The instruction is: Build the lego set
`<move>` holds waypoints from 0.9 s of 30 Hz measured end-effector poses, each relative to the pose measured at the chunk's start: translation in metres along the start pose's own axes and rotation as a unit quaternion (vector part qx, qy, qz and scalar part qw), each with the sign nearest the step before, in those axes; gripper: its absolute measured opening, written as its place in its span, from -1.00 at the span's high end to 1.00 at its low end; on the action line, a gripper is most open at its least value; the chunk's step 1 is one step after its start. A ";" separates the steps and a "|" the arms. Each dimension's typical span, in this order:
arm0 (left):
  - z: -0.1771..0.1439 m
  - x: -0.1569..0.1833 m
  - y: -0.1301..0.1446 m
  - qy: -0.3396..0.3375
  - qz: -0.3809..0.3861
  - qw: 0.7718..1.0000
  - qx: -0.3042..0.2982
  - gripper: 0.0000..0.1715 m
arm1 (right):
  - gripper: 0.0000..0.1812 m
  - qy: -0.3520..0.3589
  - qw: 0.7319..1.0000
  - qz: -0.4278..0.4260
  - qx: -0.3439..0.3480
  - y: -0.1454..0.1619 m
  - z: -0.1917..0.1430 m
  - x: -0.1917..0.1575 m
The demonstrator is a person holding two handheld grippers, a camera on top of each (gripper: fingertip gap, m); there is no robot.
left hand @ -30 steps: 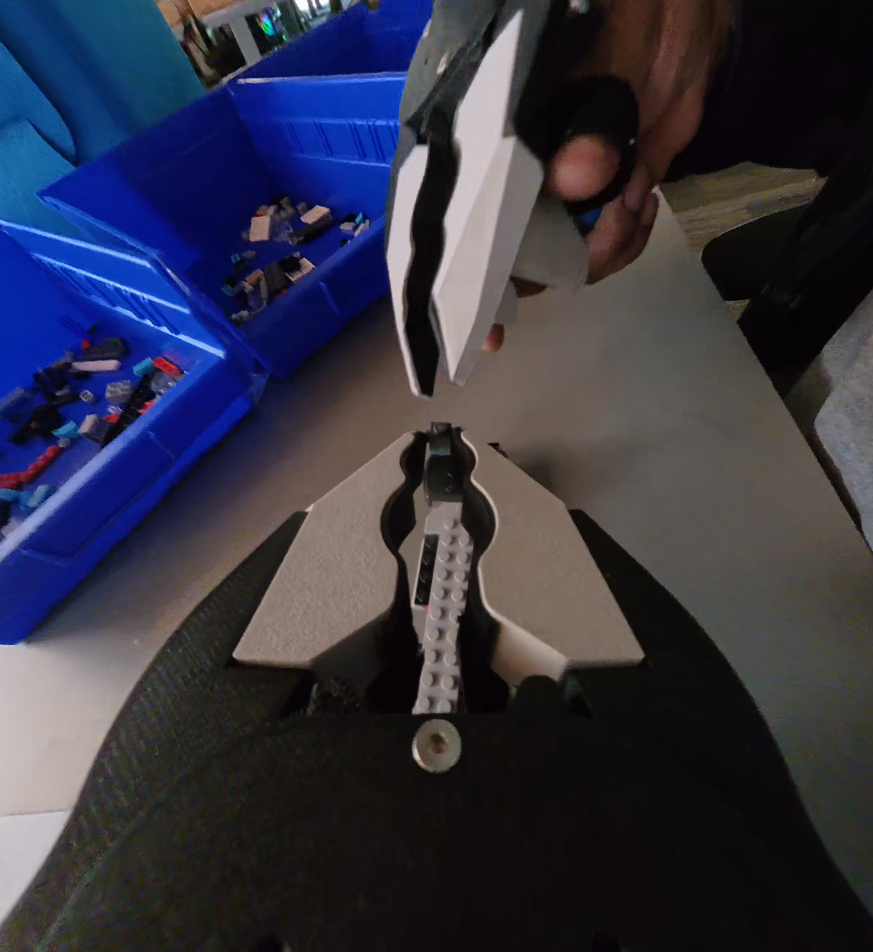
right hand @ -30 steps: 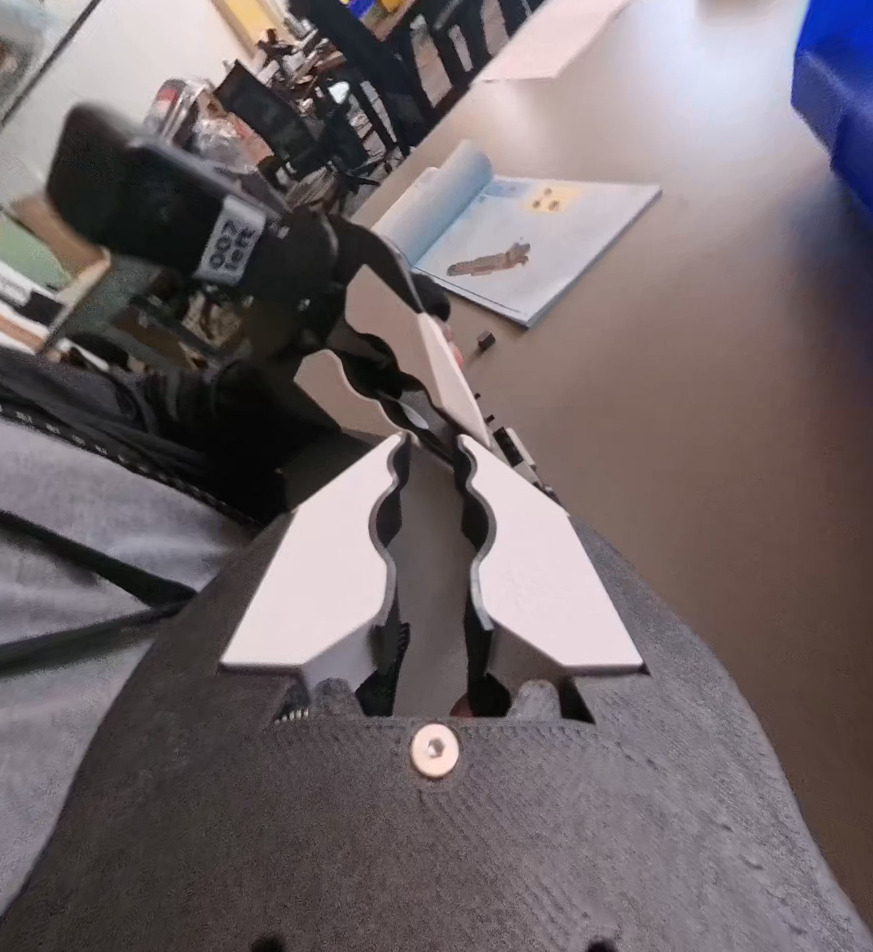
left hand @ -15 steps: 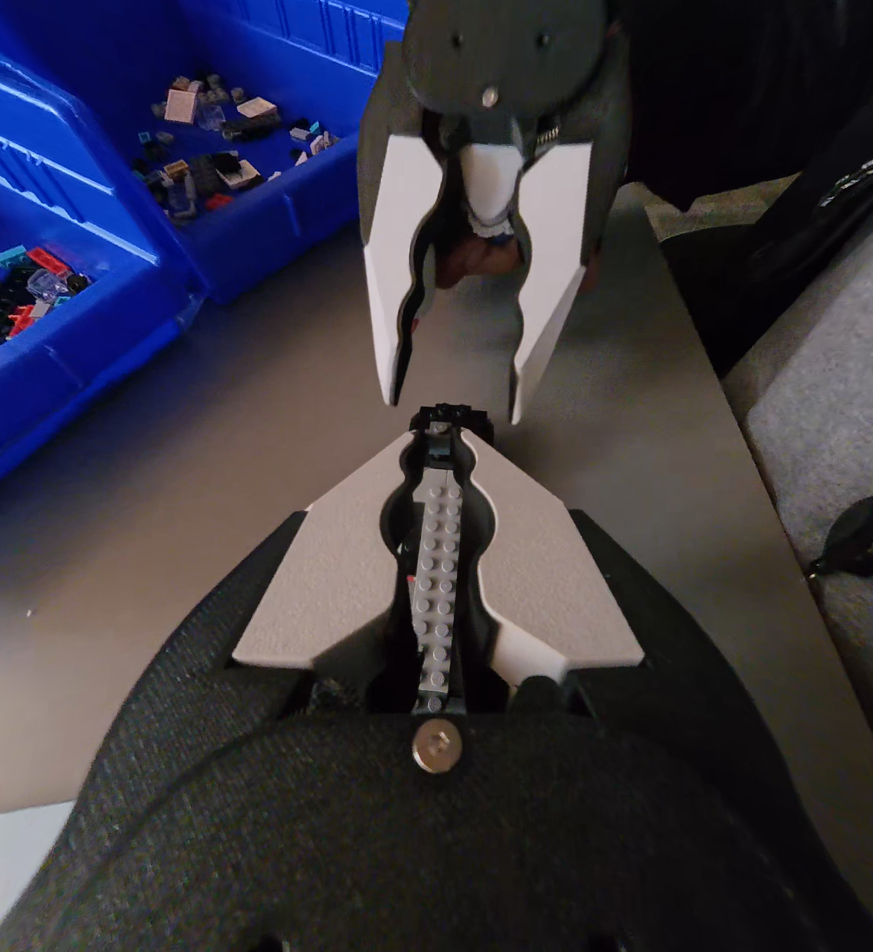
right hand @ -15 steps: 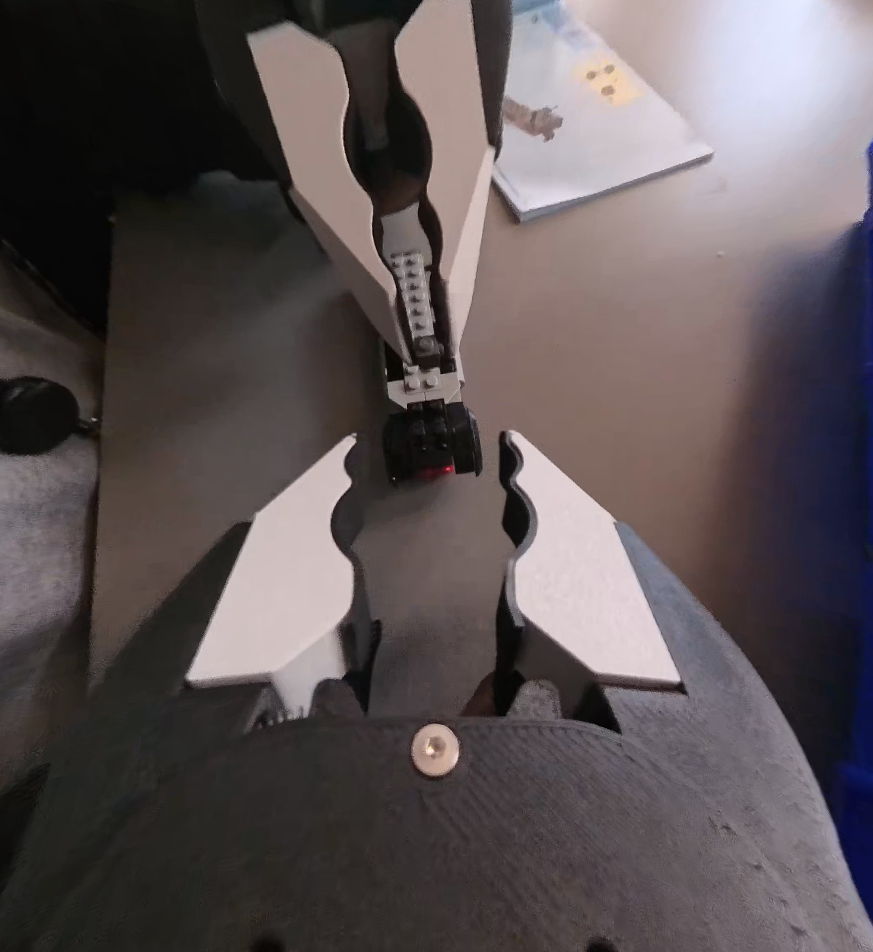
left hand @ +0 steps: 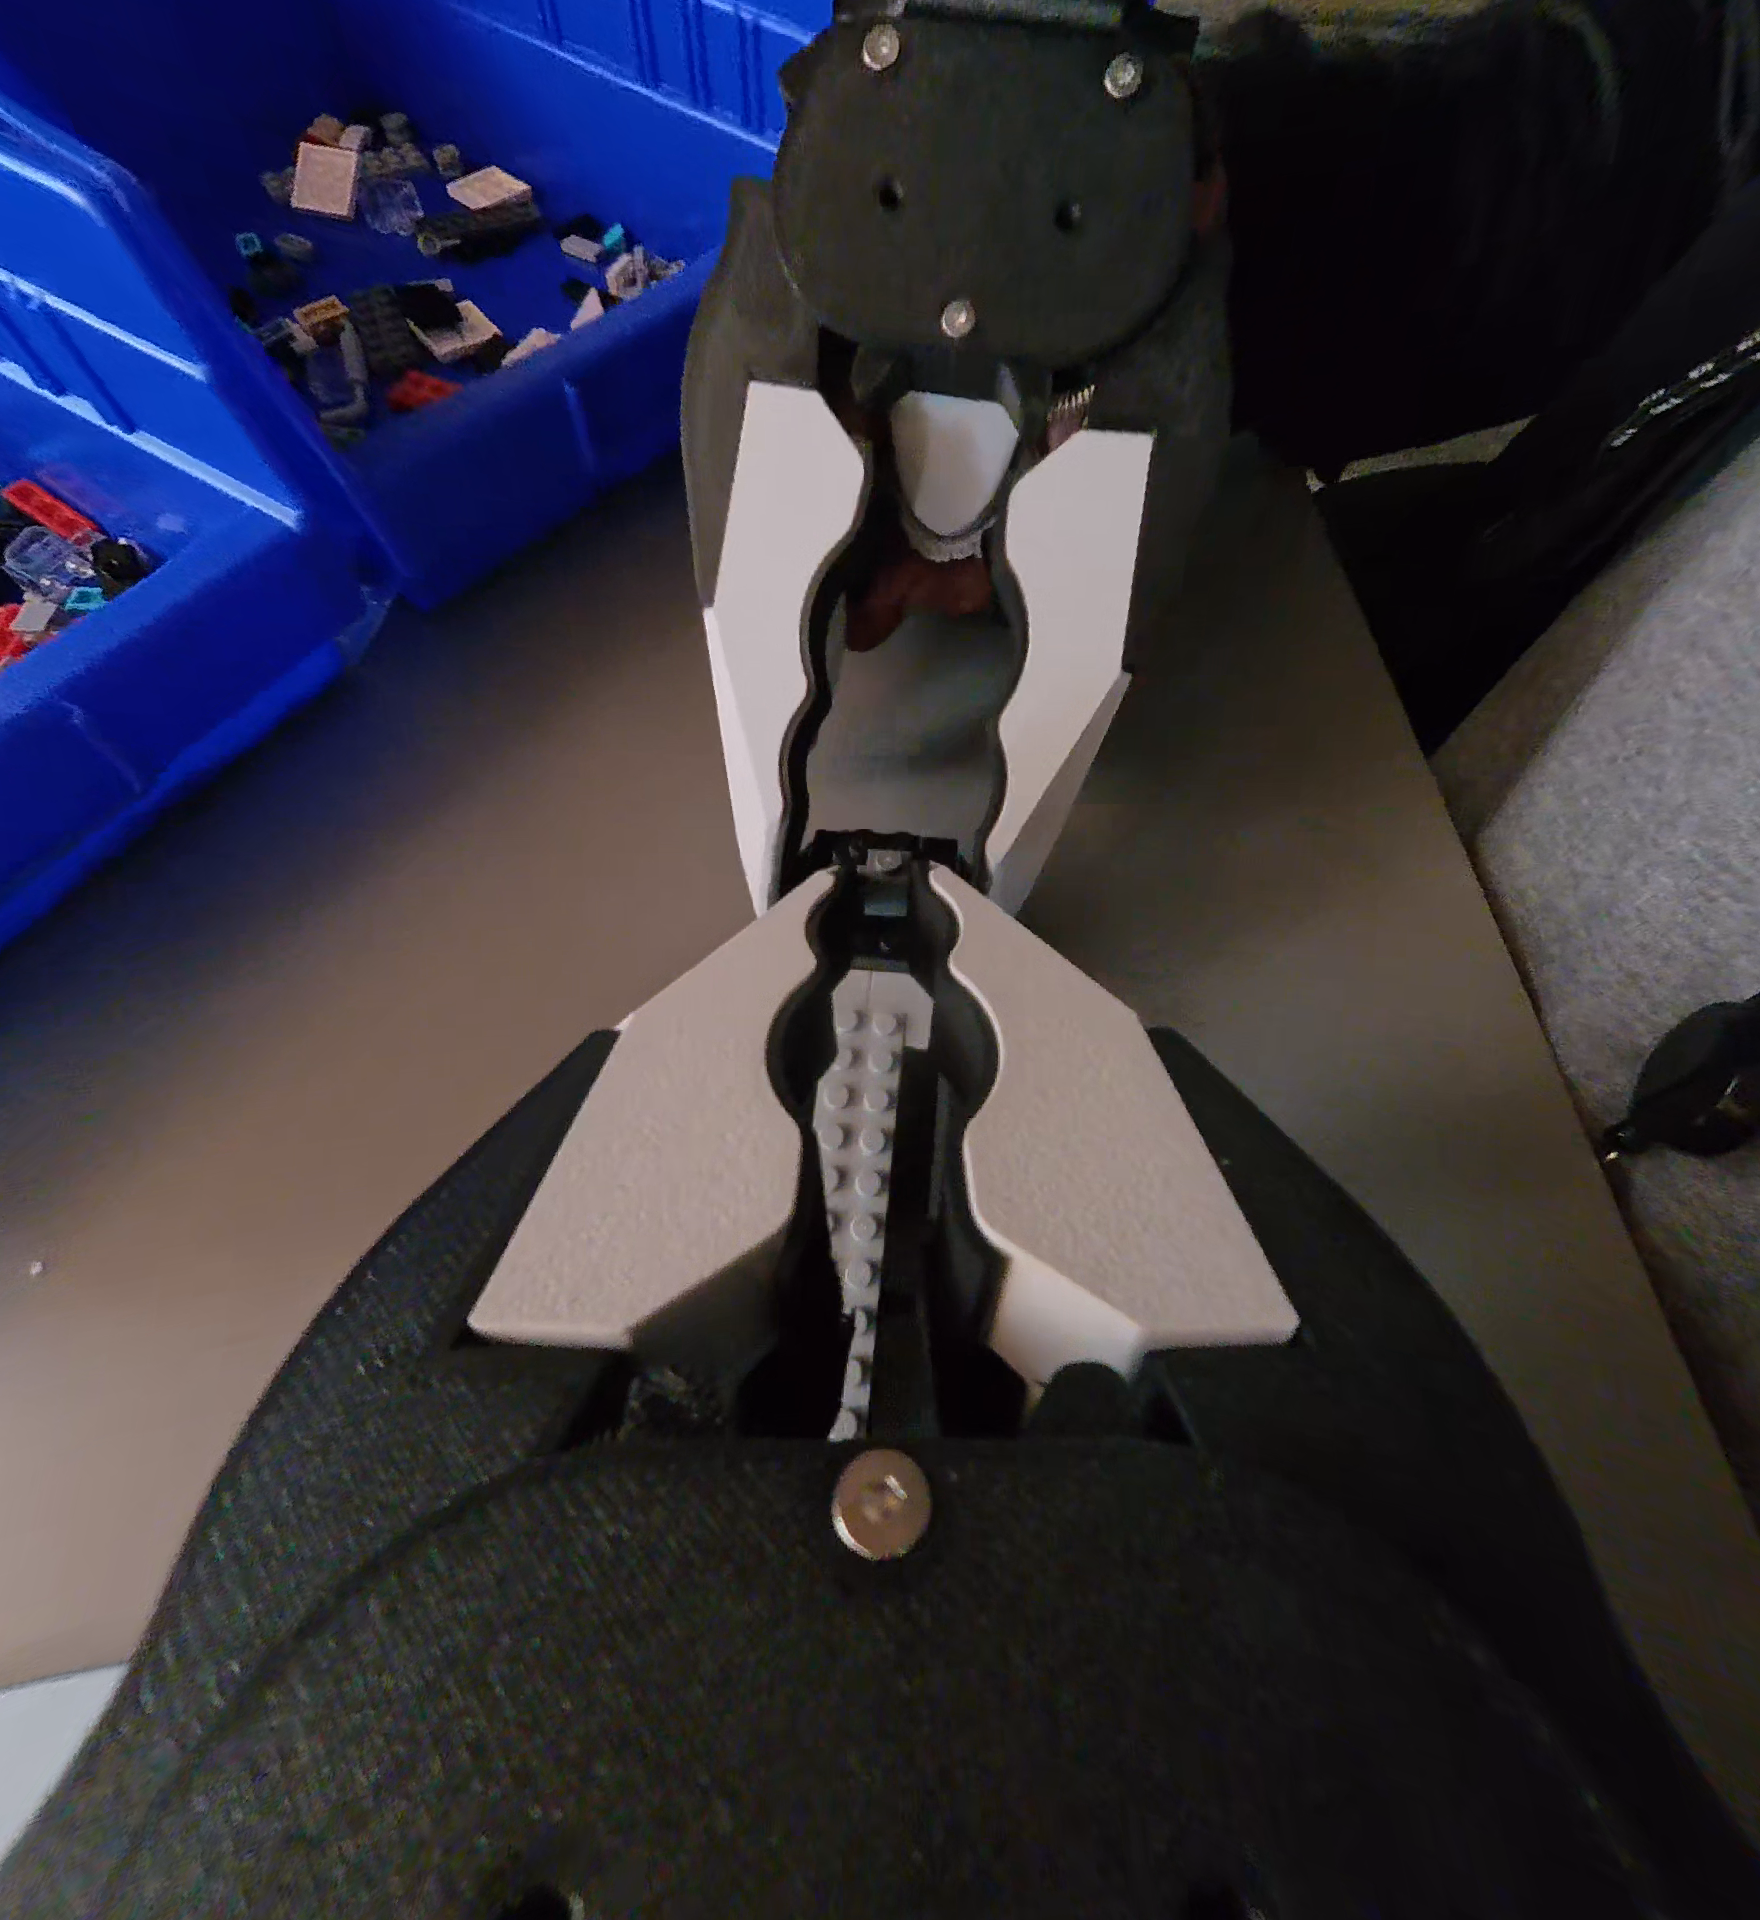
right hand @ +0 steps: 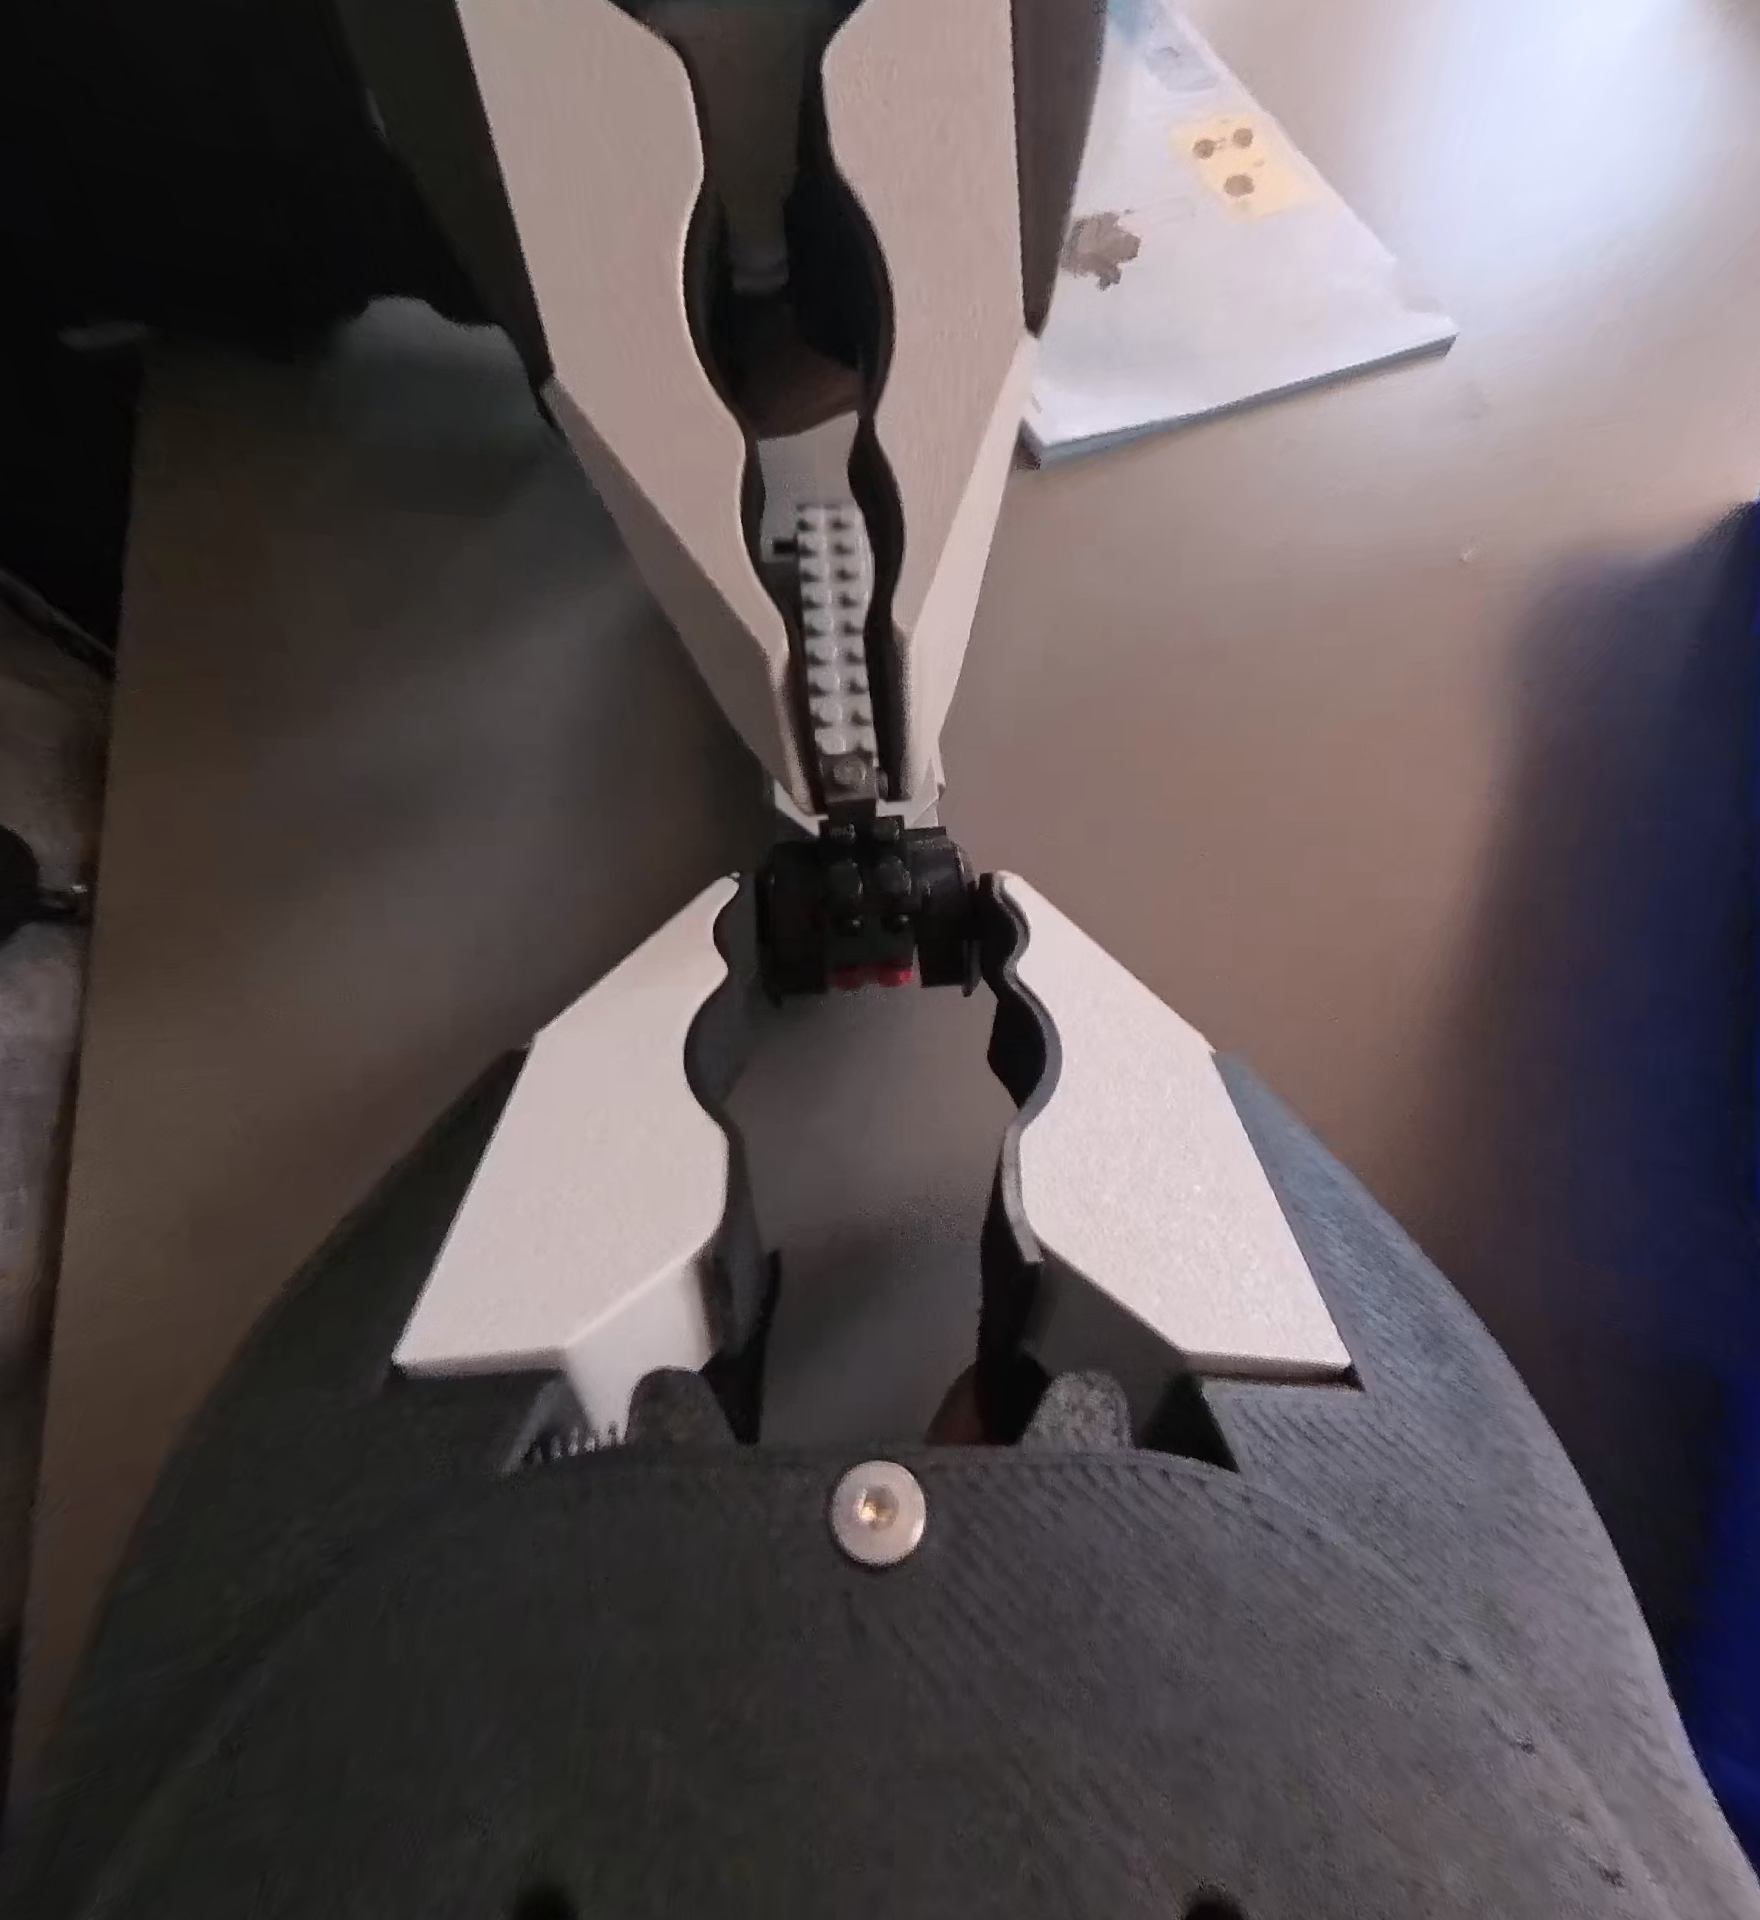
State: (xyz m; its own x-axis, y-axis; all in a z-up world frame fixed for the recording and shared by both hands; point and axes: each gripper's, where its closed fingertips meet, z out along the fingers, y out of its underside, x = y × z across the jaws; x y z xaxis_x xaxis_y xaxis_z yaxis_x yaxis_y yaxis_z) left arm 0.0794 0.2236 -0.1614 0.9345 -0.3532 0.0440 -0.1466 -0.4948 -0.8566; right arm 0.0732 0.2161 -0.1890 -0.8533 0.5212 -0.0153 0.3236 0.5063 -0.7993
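While the left gripper (left hand: 881,883) is clamping the grey lego strip (left hand: 860,1122), the right gripper (right hand: 865,914) is straddling its black end block (right hand: 860,909), jaws half-open, not yet gripping — squeezing off-centre risks snapping that block off.

table (left hand: 336,1039): grey-brown, bare at centre | booklet (right hand: 1219,312): pale blue, lying flat on the table at far right of the right wrist view | grey fabric (left hand: 1665,831): beside the table edge | black strap clip (left hand: 1728,1070): resting on the fabric
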 end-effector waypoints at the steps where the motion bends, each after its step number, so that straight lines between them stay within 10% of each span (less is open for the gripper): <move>1: -0.002 -0.001 -0.002 0.000 -0.003 1.000 0.004 0.90 | 0.48 -0.001 1.000 0.005 0.011 -0.003 -0.001 0.001; 27: -0.007 0.000 -0.011 0.011 -0.056 0.998 0.038 0.90 | 0.48 -0.030 0.995 -0.089 0.013 0.010 -0.023 -0.007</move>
State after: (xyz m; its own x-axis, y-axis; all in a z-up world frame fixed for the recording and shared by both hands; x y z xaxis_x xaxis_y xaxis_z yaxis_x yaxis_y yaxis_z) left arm 0.0785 0.2241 -0.1482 0.9361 -0.3168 0.1527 -0.0152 -0.4702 -0.8824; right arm 0.0913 0.2332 -0.1828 -0.9192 0.3825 0.0938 0.1547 0.5696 -0.8072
